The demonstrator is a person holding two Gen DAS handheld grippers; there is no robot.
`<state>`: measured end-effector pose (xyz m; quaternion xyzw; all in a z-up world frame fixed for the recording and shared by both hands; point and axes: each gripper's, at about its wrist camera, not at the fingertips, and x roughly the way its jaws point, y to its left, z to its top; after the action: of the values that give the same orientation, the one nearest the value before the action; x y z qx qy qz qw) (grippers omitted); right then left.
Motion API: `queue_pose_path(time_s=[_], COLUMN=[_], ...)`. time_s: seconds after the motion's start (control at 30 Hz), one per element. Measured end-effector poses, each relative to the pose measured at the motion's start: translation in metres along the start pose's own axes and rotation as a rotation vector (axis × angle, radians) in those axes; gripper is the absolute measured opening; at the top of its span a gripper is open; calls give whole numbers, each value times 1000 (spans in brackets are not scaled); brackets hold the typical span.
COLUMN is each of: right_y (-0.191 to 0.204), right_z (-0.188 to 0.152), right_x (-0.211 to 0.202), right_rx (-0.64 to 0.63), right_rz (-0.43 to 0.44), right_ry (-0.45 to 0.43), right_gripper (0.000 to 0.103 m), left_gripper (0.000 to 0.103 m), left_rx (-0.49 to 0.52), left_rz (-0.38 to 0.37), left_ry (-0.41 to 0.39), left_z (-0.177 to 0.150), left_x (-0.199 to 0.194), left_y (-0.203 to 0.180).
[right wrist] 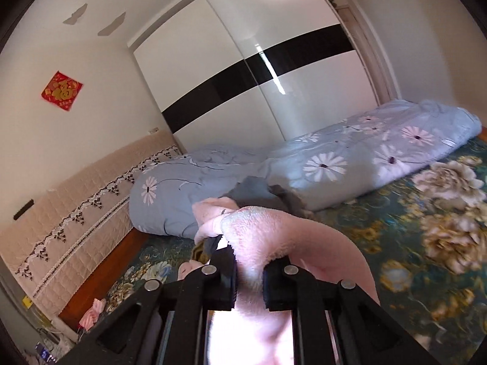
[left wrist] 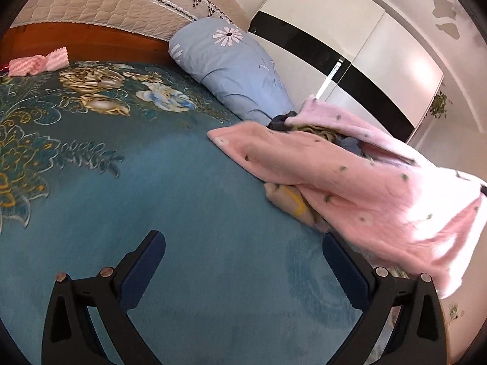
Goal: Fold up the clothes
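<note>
Bedroom wall bears red "福" poster (right wrist: 61, 90); right gripper (right wrist: 249, 269) clenches pink garment (right wrist: 268, 231), left gripper (left wrist: 243, 249) spread

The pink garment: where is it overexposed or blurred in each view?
Left wrist view: the pink garment blows out white at its right end. Right wrist view: it is washed out between the right gripper fingers; the flowered bedspread looks motion-blurred.

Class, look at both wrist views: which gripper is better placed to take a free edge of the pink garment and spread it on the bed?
Left. The left gripper is open and empty over the blue bedspread, beside the pink garment. The right gripper is shut on that garment.
</note>
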<state>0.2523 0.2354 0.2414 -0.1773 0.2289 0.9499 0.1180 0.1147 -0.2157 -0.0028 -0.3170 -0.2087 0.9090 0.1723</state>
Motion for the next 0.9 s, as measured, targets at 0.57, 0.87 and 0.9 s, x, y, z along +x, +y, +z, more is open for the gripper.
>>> queue_pose_path(time_s=[0.57, 0.87, 0.9], right_y=[-213, -227, -226], right_z=[-93, -116, -117], right_x=[-48, -28, -30], right_rx=[339, 303, 296], right_rz=[-204, -141, -139], right_ry=[-18, -72, -76], right_gripper=[14, 15, 15], left_gripper=[103, 103, 102], left_rx=[-67, -82, -93], left_rz=[-86, 56, 71], left_ry=[211, 384, 400], left_z=[13, 53, 57], left_x=[40, 139, 151], left_y=[-12, -28, -29])
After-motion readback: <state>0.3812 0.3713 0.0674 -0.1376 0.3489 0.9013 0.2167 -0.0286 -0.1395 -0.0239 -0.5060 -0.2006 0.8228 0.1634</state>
